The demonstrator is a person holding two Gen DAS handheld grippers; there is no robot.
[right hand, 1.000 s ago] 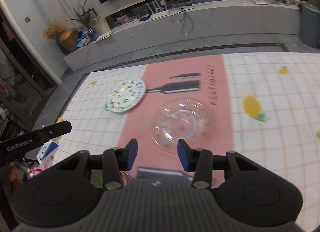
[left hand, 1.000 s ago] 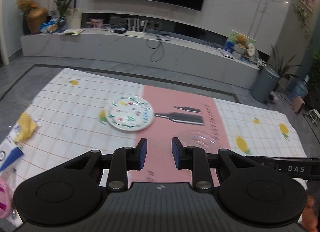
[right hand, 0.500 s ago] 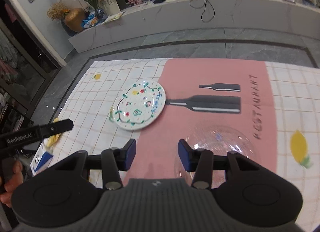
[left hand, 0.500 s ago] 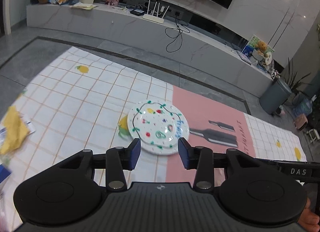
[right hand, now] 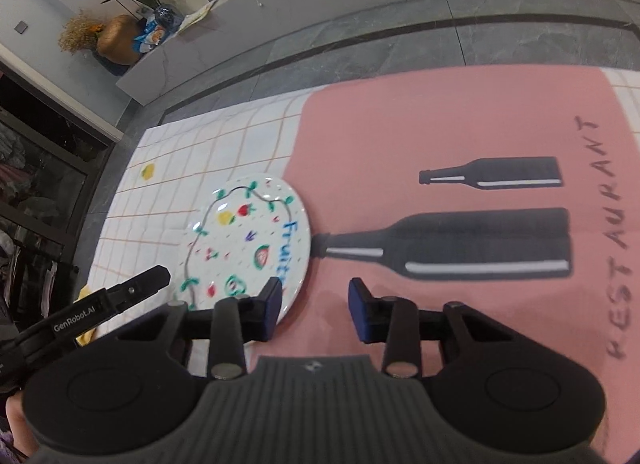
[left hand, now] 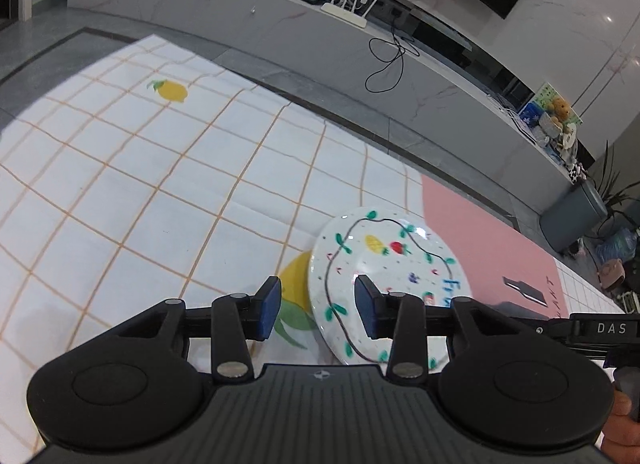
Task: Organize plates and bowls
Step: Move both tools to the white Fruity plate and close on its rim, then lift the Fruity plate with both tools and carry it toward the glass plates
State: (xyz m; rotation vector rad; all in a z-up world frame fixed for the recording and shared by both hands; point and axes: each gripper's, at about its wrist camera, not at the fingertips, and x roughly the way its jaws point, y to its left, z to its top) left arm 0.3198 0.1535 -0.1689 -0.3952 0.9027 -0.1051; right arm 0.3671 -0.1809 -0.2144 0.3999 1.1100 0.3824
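One plate [left hand: 384, 276] just ahead of left hand-held gripper [left hand: 316, 310], jaws apart

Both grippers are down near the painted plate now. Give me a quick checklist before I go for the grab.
1. Plate flat on the mat: ok.
2. Left gripper jaws apart, nothing held, plate rim between them: ok.
3. Right gripper has just been closing, nothing between its jaws, only pink mat: ok.
4. Left fingers touching the rim: cannot tell.
5. Plate top bare, nothing stacked on it: ok.
6. Bowl's whereabouts: cannot tell, out of both views.
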